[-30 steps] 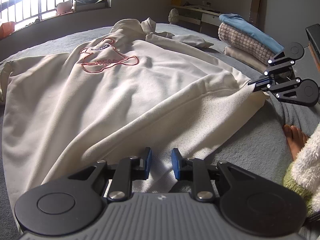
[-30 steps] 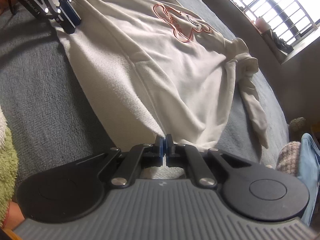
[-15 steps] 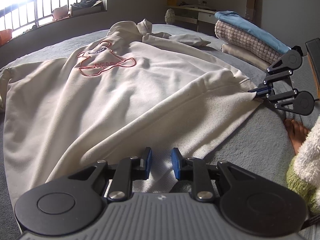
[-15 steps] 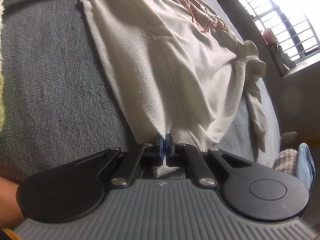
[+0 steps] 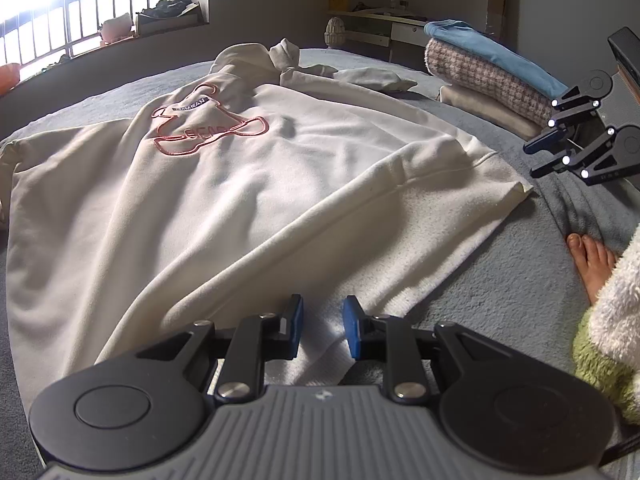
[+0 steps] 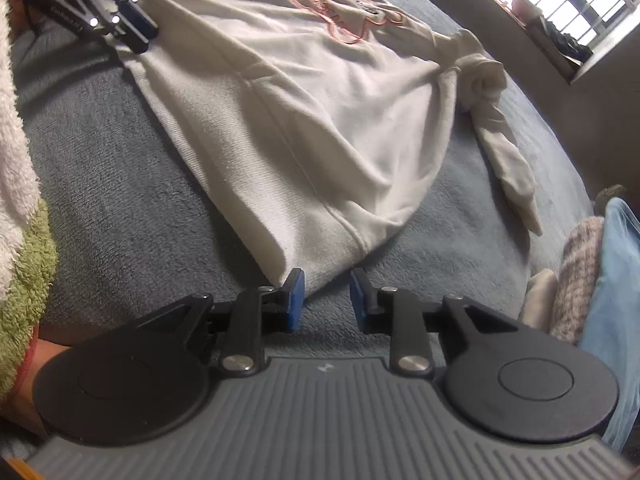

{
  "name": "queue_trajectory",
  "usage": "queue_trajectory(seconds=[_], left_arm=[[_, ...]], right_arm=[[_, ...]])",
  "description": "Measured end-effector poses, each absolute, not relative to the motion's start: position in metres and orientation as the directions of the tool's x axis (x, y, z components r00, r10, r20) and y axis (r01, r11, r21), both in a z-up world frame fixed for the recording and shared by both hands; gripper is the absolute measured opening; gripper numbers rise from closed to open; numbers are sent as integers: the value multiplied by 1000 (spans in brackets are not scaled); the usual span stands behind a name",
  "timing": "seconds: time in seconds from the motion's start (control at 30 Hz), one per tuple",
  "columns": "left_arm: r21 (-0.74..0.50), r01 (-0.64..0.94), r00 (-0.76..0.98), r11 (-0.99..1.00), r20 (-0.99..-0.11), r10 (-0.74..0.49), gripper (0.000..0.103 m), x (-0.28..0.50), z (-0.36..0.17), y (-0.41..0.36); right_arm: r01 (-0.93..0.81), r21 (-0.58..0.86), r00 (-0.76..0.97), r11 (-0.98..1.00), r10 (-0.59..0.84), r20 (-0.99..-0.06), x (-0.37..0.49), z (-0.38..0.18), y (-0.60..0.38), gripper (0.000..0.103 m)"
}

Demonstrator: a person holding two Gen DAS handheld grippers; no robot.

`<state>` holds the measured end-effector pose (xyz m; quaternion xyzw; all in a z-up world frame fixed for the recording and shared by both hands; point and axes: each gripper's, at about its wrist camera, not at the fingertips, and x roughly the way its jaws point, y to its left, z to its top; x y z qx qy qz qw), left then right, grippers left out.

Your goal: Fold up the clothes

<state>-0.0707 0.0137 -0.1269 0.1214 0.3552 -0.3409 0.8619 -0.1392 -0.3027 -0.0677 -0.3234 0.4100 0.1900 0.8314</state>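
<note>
A cream hoodie (image 5: 248, 200) with a pink outline print lies face up, spread on a grey blanket (image 5: 500, 300). My left gripper (image 5: 322, 326) hovers at the near corner of the ribbed hem. Its blue pads stand apart and the hem lies flat below the gap. The right wrist view shows that left gripper (image 6: 139, 34) at the hem's far corner. My right gripper (image 6: 327, 296) is opening, with nothing between its pads. The other hem corner (image 6: 280, 264) lies on the blanket just ahead of them. From the left wrist view, the right gripper (image 5: 531, 160) sits clear of the hoodie (image 6: 300, 120).
A pile of folded clothes (image 5: 492, 80), blue on top, stands at the blanket's far right. A person's bare foot (image 5: 592, 264) and fluffy white-and-green sleeve (image 5: 608, 320) are at the right edge. A barred window (image 5: 80, 12) is at the back left.
The right gripper opened and let go of the hem corner, which now lies on the blanket, then drew back and up. The left gripper stayed put.
</note>
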Motion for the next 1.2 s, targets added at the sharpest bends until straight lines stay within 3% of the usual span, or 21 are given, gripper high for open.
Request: queue_trajectory(seconds=[0.13,0.37,0.57,0.8,0.9,1.0,1.1,1.2], left_arm=[[-44,679,509,733,-691,-513,24,-70,-121,16],[-127,719,462,683,-647,-606,25,-65,-102,12],[-104,811,383,575,-648,-658,25,-60,-113,-35],[-185,809,323,557,-652,-686,25,-53,-134,-53],[-238,786,307,570,-650,-695,25,-48,-139,-51],[-276,770,291,575,-650,-702,24,-44,-141,-49],[-287,766,285,574,-649,-705,24,-44,-143,-48],[-289,769,282,570,-647,-708,24,-46,-144,-47]], right_arm=[[-479,-229,618,847,141,-773,-127,-49,-316,24],[-495,26,563,869,343,-752,-89,-58,-278,22],[-499,-26,457,866,237,-857,-77,-103,-263,21],[-417,112,497,902,330,-803,-58,-62,-288,22],[-362,194,544,912,376,-750,-26,-45,-294,22],[-361,215,525,907,388,-757,16,-53,-279,22],[-314,213,485,925,349,-802,67,-81,-263,18],[-215,194,478,957,276,-834,123,-115,-257,2]])
